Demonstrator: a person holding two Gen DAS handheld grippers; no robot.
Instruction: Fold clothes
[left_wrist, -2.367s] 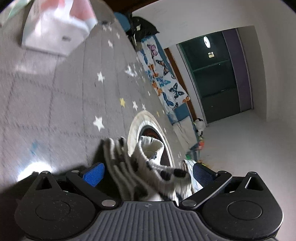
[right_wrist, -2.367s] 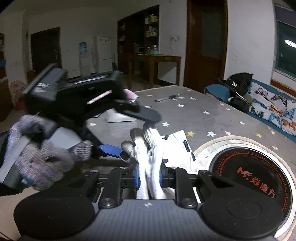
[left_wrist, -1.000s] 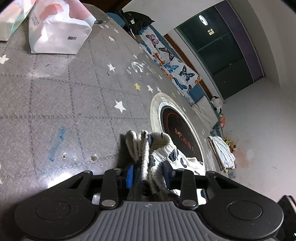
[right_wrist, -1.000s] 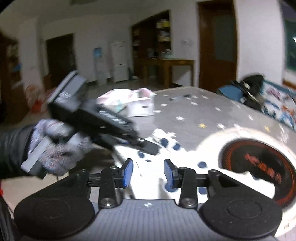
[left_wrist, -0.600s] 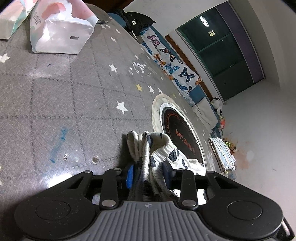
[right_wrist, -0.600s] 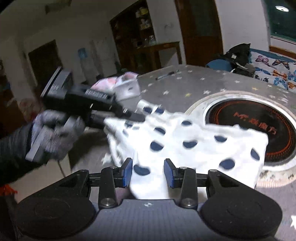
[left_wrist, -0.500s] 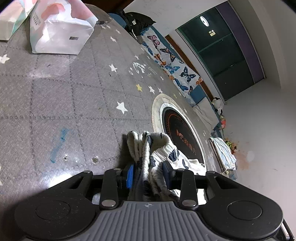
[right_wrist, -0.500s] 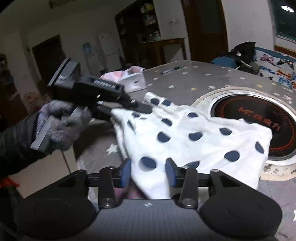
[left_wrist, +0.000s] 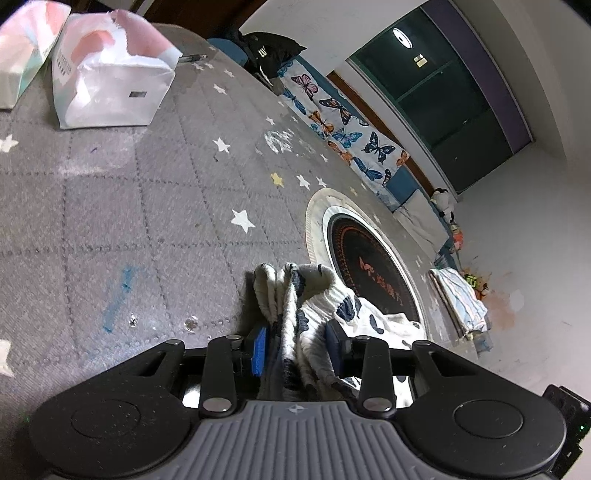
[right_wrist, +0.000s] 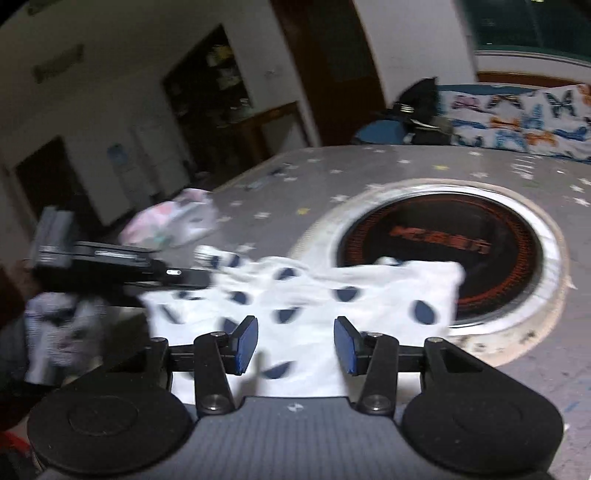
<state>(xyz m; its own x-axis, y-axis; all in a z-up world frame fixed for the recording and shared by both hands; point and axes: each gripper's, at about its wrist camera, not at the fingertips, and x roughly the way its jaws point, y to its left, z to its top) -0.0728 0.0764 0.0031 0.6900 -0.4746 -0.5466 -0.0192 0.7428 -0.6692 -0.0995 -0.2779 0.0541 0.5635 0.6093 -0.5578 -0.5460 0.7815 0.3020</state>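
Note:
The white garment with dark blue dots (right_wrist: 314, 295) lies spread on the grey star-patterned table, and its far edge reaches the round cooker plate. My left gripper (left_wrist: 295, 343) is shut on a bunched edge of the garment (left_wrist: 306, 295), just above the table. In the right wrist view the left gripper (right_wrist: 110, 258) shows at the left, held by a gloved hand (right_wrist: 62, 332). My right gripper (right_wrist: 295, 343) is open above the near part of the garment, and its blue pads (right_wrist: 245, 343) hold nothing. The right wrist view is motion-blurred.
A round black cooker plate with a pale rim (left_wrist: 369, 266) (right_wrist: 443, 236) is set into the table. Tissue packs (left_wrist: 107, 88) (right_wrist: 173, 221) stand at the far side. A butterfly-print sofa (left_wrist: 343, 136) with a black bag (left_wrist: 269, 51) lies beyond the table.
My left gripper shut on the bunched edge. My right gripper let go of the garment and drew back. The garment went from a bunch to spread out toward the cooker plate.

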